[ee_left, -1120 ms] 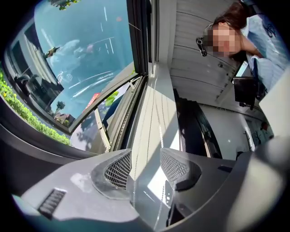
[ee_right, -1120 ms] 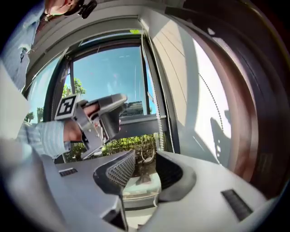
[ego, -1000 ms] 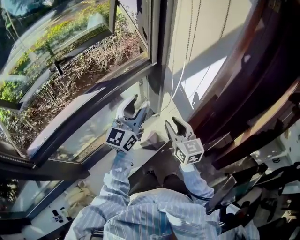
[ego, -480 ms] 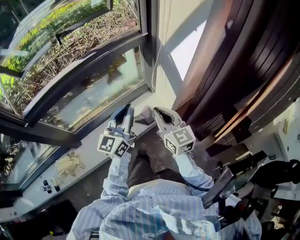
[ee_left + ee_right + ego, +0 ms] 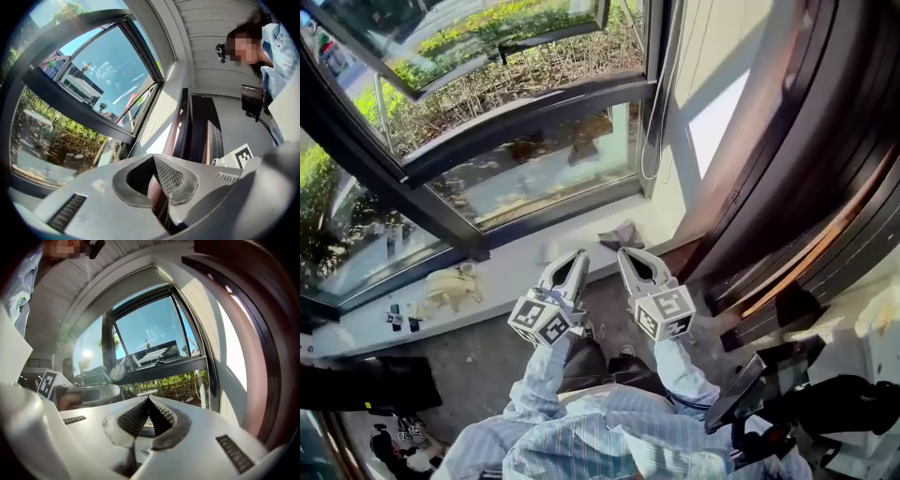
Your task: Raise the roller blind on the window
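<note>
Window (image 5: 534, 178): glowing at 12 o'clock, pull cord (image 5: 645, 159) hanging at 1.
Left gripper (image 5: 579, 255): pressing closed, empty.
Right gripper (image 5: 623, 253): pressing closed, empty, waiting low.

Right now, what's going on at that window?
A person holds two grippers side by side, just short of the windowsill. The left gripper and the right gripper both have their fingers shut on nothing. The blind's cord hangs beside the window frame, untouched and well clear of both.
</note>
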Motion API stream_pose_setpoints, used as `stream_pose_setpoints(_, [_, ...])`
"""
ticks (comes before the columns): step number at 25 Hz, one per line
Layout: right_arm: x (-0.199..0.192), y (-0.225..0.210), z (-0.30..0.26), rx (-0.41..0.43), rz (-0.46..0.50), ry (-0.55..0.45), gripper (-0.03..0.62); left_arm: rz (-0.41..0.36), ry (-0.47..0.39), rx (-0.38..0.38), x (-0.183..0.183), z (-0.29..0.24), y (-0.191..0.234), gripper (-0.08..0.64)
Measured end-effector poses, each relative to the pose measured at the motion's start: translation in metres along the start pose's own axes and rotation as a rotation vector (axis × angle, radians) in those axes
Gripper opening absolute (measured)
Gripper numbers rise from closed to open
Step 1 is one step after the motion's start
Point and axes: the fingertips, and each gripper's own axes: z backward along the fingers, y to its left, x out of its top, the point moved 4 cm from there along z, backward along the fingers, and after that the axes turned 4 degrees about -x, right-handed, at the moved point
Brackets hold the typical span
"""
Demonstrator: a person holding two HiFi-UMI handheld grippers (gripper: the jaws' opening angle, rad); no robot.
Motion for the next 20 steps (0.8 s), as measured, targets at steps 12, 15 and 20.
stream_pose_setpoints(12, [0.010, 0.072, -0.001, 0.003, 0.027, -0.008, 0.006, 0.009, 0.025, -0.075, 0.021, 0.056, -0.006, 0.005])
stream_pose_setpoints(15, [0.009, 0.090, -0.005, -0.002, 0.026, -0.009, 0.006, -0.016, 0.035, -0.100, 0.030, 0.069, -0.002, 0.005])
stream_pose_setpoints(20, [0.008, 0.119, -0.011, -0.013, 0.000, 0.005, 0.006, 0.013, 0.025, -0.109, 0.040, 0.096, 0.012, 0.005])
